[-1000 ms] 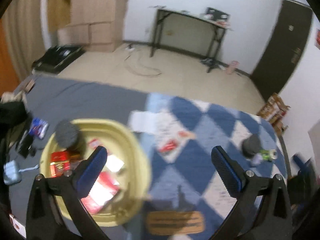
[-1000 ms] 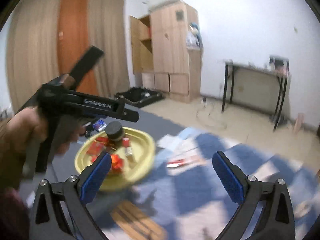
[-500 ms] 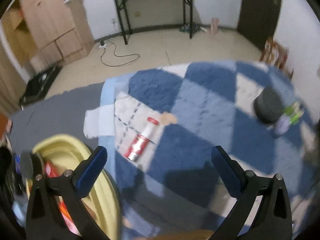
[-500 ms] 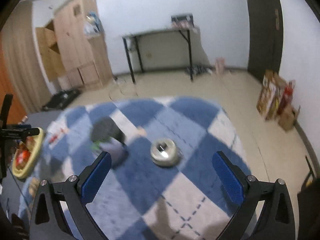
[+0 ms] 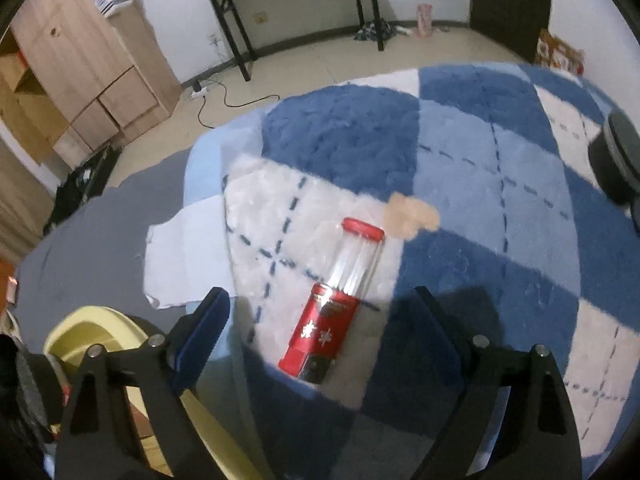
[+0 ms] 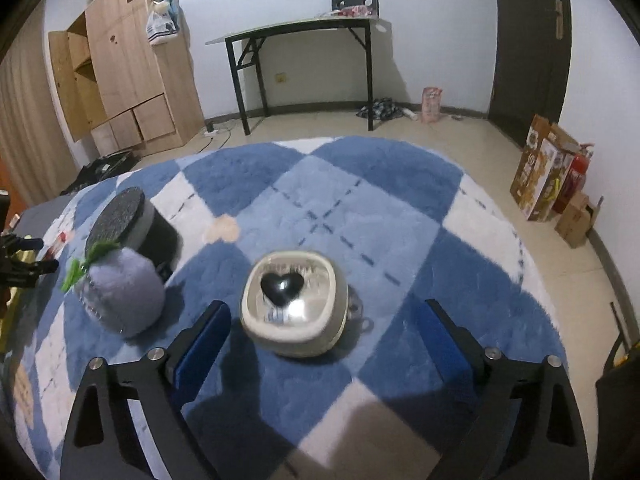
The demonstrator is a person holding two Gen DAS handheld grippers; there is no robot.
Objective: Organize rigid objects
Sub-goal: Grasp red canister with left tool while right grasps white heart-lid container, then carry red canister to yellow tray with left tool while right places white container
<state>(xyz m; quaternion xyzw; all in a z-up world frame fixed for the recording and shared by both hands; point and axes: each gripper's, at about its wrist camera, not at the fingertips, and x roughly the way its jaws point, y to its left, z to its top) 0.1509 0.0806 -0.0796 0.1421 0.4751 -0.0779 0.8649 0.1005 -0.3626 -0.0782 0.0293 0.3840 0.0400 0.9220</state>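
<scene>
While both grippers' jaws have just been closing a bit, they're wide apart, gripping nothing. Left gripper (image 5: pixel 316 320) over red tube (image 5: pixel 334 300) on blanket (image 5: pixel 480 168); right gripper (image 6: pixel 324 330) by cream case (image 6: pixel 294 302).

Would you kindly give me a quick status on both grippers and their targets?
Left gripper open, jaws just narrowing, red-capped tube between them, untouched. Right gripper open, also narrowing, over cream heart-lid box. Purple plush close beside.
</scene>
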